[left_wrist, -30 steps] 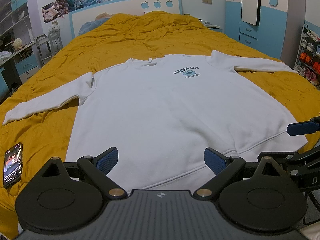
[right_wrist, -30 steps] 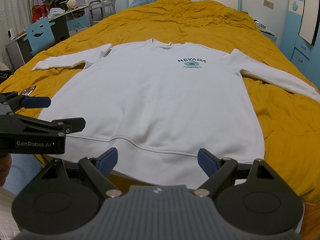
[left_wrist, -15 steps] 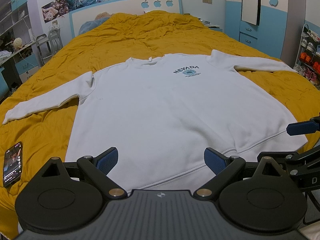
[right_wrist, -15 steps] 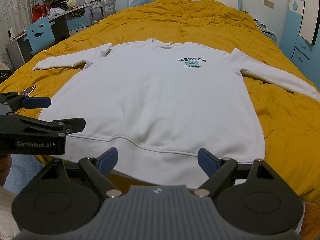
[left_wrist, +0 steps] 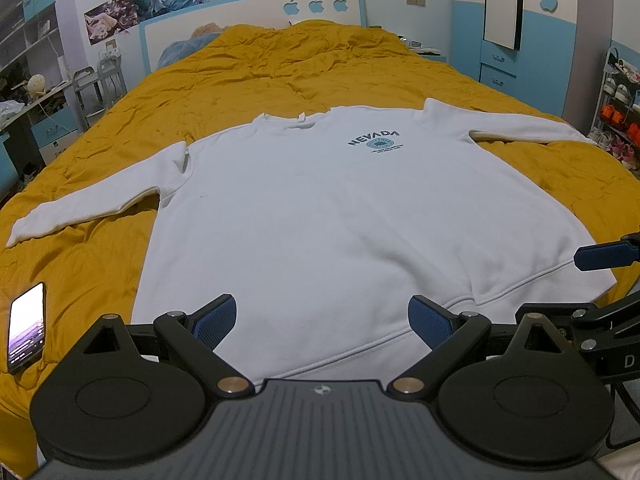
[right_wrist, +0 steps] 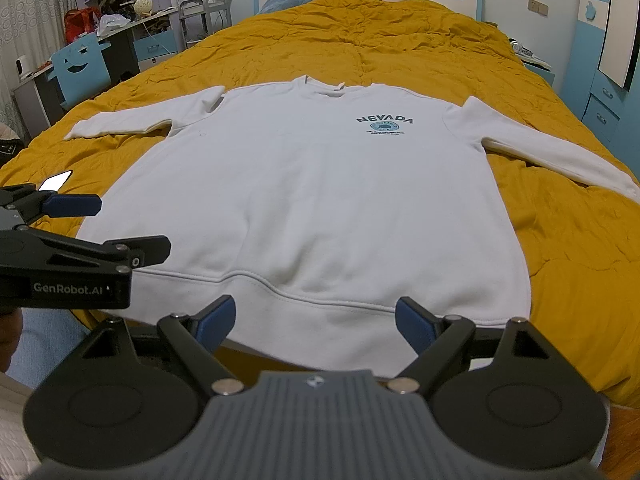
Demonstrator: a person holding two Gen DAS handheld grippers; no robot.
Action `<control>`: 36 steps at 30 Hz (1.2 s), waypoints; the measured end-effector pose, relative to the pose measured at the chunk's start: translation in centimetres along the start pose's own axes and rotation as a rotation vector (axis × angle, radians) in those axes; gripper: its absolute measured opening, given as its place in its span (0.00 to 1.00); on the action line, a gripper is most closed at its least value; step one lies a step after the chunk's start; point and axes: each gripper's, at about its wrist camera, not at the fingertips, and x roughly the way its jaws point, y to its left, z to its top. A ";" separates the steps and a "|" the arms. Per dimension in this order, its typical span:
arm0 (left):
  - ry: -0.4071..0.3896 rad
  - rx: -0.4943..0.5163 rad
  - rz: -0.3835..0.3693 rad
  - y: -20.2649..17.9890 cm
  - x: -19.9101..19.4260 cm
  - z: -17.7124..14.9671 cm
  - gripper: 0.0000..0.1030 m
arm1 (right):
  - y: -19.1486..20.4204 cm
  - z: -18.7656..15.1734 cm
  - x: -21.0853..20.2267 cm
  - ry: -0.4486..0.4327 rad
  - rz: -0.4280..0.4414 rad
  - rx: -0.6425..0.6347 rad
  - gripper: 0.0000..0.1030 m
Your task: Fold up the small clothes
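Observation:
A white sweatshirt [left_wrist: 320,208] with a blue NEVADA print lies flat, front up, on the mustard bedspread [left_wrist: 304,64], both sleeves spread out sideways. It also shows in the right wrist view [right_wrist: 312,184]. My left gripper [left_wrist: 322,320] is open and empty, just above the hem near the bed's front edge. My right gripper [right_wrist: 316,320] is open and empty over the hem too. Each gripper shows at the side of the other's view: the right one [left_wrist: 600,280] and the left one [right_wrist: 76,232].
A lit phone [left_wrist: 26,326] lies on the bedspread left of the sweatshirt, also in the right wrist view [right_wrist: 56,180]. A headboard [left_wrist: 256,16] stands at the far end. A desk and blue chair [right_wrist: 82,66] stand left, wardrobes [left_wrist: 516,32] and a shoe rack [left_wrist: 620,108] right.
The left wrist view has risen a little, so the sweatshirt and the phone sit slightly lower in frame. The sweatshirt has not moved and both grippers stay open.

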 end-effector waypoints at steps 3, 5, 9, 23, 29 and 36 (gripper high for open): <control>0.001 0.000 0.000 0.0 0.0 -0.1 1.00 | 0.0 0.0 0.0 0.000 0.000 0.000 0.80; 0.003 -0.002 0.001 0.2 -0.1 -0.1 1.00 | 0.0 0.0 0.0 0.001 0.000 0.000 0.80; 0.004 -0.002 0.002 0.3 -0.1 -0.1 1.00 | 0.0 0.0 0.0 0.000 -0.001 0.000 0.80; 0.024 -0.036 0.018 2.4 1.0 2.3 1.00 | -0.5 3.7 2.0 0.004 -0.024 -0.008 0.80; 0.020 -0.066 0.056 5.0 3.1 5.1 1.00 | -1.0 6.7 4.2 -0.002 -0.044 -0.024 0.80; 0.003 -0.213 0.153 11.8 6.3 8.0 1.00 | -1.7 10.8 8.0 -0.055 -0.048 -0.058 0.80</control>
